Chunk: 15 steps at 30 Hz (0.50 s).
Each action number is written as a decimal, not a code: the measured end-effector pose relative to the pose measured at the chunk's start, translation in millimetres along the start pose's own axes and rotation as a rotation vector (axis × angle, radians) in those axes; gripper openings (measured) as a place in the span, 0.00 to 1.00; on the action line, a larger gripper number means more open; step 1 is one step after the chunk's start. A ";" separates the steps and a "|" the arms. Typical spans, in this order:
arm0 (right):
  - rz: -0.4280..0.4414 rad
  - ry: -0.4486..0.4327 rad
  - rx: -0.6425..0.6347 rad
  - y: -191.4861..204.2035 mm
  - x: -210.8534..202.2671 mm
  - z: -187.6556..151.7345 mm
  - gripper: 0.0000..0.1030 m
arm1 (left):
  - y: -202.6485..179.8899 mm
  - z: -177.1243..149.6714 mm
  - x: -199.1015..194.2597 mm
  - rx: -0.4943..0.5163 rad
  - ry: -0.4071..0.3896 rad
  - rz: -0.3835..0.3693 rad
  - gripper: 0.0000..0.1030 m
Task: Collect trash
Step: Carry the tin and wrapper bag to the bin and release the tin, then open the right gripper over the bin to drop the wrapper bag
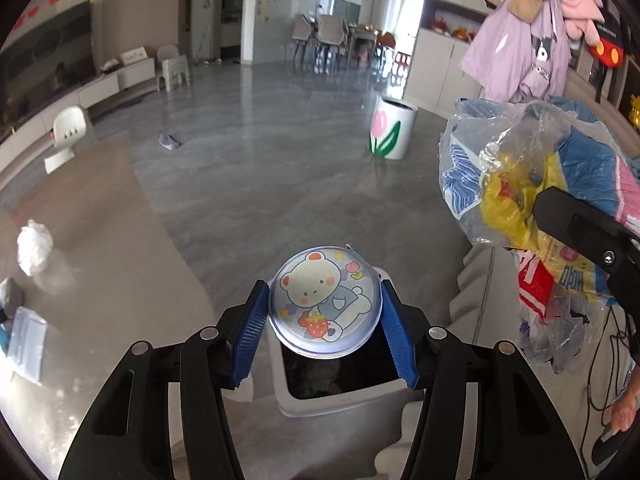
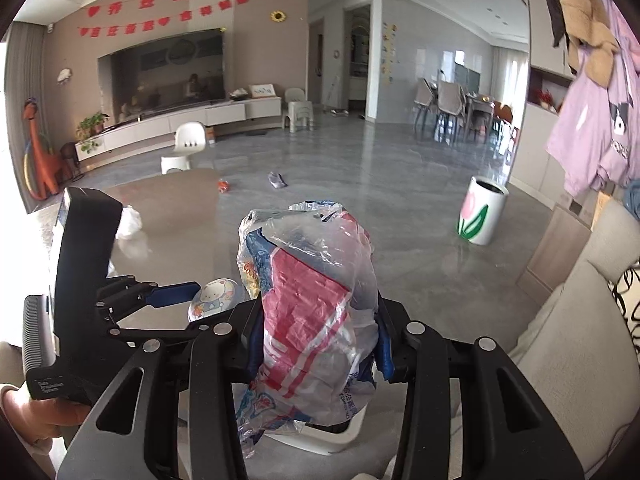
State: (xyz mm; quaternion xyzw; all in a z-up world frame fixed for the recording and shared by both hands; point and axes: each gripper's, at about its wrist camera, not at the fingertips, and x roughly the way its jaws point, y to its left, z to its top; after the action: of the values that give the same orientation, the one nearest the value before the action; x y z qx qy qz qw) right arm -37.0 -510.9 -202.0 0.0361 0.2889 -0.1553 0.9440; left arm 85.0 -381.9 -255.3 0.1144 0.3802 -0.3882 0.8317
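Left gripper (image 1: 325, 316) clamps bear lid (image 1: 325, 301), seemingly over white bin (image 1: 340, 400).

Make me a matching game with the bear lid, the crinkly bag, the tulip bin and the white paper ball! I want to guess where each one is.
Things:
1. bear lid
2. crinkly plastic bag
3. tulip bin
4. white paper ball

Places:
A. standing on the grey floor
B. between the left gripper's blue jaws
C. lying on the brown table
D. squeezed in the right gripper

Pairs: 1-B, 2-D, 3-A, 4-C
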 end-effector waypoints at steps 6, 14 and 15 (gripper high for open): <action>-0.013 0.039 0.030 -10.5 15.7 -6.4 0.42 | -14.0 -3.1 49.4 0.074 0.146 0.100 0.96; -0.005 0.073 0.053 -14.4 29.6 -12.5 0.43 | -14.6 -3.5 58.4 0.109 0.144 0.143 0.95; 0.001 0.077 0.054 -13.2 31.2 -12.2 0.43 | -12.9 -1.9 57.5 0.108 0.142 0.152 0.95</action>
State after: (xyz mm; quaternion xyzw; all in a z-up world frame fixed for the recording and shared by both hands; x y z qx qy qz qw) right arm -23.2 -530.0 -229.2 0.0677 0.3206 -0.1613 0.9309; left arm 98.1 -421.7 -296.7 0.2147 0.4067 -0.3351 0.8223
